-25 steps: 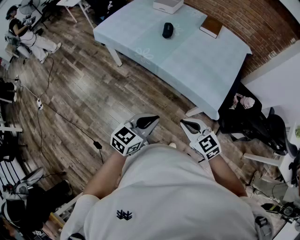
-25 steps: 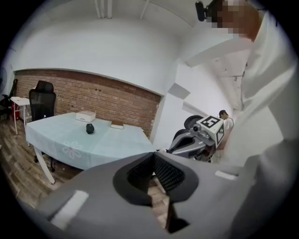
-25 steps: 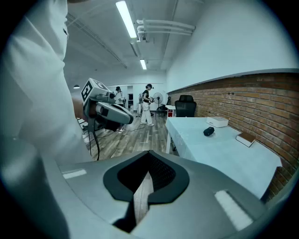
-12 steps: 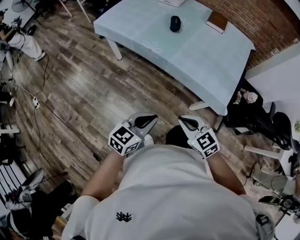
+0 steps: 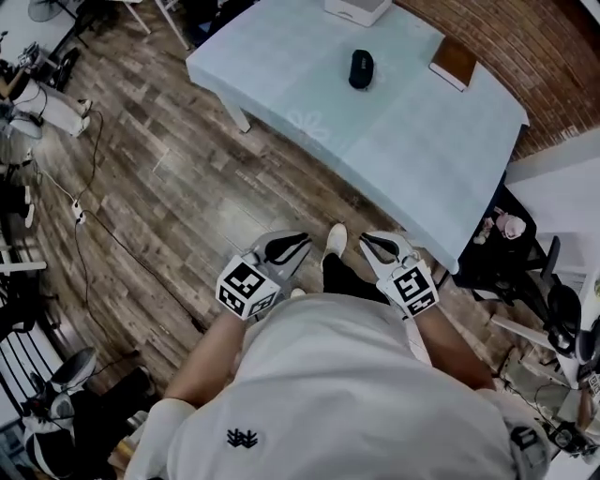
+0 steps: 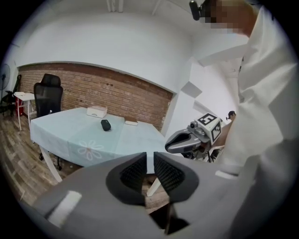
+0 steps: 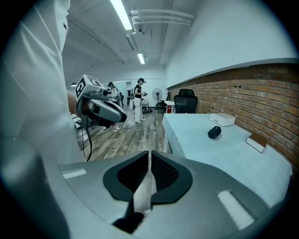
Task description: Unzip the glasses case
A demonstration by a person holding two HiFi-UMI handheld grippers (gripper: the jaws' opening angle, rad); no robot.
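Holding both grippers close to my body, I list what shows.

1. My left gripper point(image 5: 292, 246): low in front of my body, over the wooden floor point(image 5: 187, 187). Its jaws are drawn in to a thin slit with nothing between them. Its marker cube faces up.
2. My right gripper point(image 5: 373, 246): beside the left one and level with it, the two well apart. Its jaws are closed almost pad to pad and grip nothing.
3. Glasses case point(image 5: 361, 68): small, dark, rounded. It lies alone on the table, far from both grippers and touched by neither. From here I cannot tell how its zip stands. The left gripper view shows it beyond the jaws point(image 6: 106, 124); the right gripper view shows it off to the right point(image 7: 214, 132).
4. Table point(image 5: 281, 66): covered in a pale blue cloth with a faint flower print, standing ahead of me against the brick wall point(image 5: 525, 47).
5. White box point(image 5: 356, 9): at the far edge of the table, near the case but not touching it.
6. Brown book point(image 5: 453, 62): flat on the cloth to the right of the case, apart from it.
7. My shoe point(image 5: 335, 240): pale, on the floor between the two grippers.
8. Black office chair point(image 6: 46, 95): at the table's far end.
9. Other people point(image 7: 138, 100): standing far down the room.
10. Cable point(image 5: 122, 234): trailing across the floor to my left.
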